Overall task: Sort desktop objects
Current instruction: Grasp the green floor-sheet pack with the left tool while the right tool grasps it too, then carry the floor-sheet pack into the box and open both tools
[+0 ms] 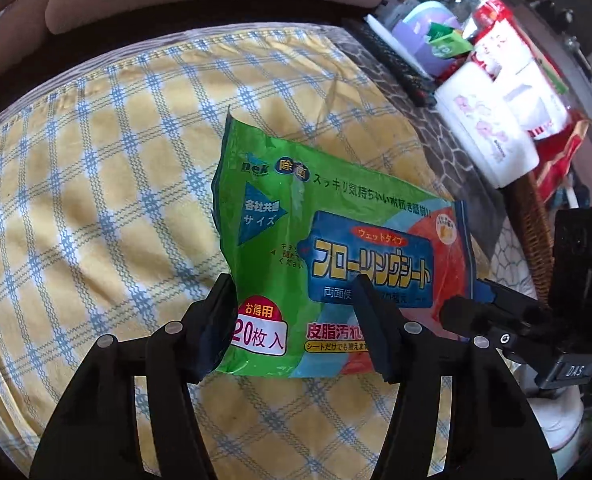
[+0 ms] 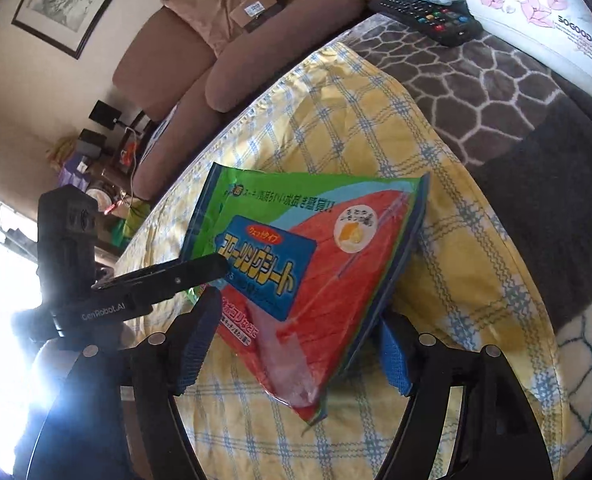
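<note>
The green and red pack of floor wipes [image 1: 335, 248] lies on the yellow and blue checked cloth [image 1: 96, 184] that covers the desk, and both grippers are gathered at the same near end of it. Its long axis runs away from the person, slanting from the near red corner up towards the far green end, and one long edge is raised off the cloth, so the pack sits tilted rather than flat. The left gripper [image 1: 296, 328] straddles the near green edge: its fingers [image 1: 216, 320] stand about half open with the pack between them, one finger on the outer side of the edge and the other over the printed face, but I cannot see either pad pressing in. The right gripper [image 2: 299, 344] comes in from the opposite side, its blue-padded fingers [image 2: 196, 344] set wider, on either side of the red corner, again without a clear pinch. So neither seems to have a hold yet, as far as I can tell. The two are about equally near; the left looks better lined up across the short edge. To my eye the next move depends on closing across the pack's thin edge rather than its broad face. A remote control [image 2: 427, 16] and a white flowered box [image 2: 535, 28] sit well apart at the far side.
</note>
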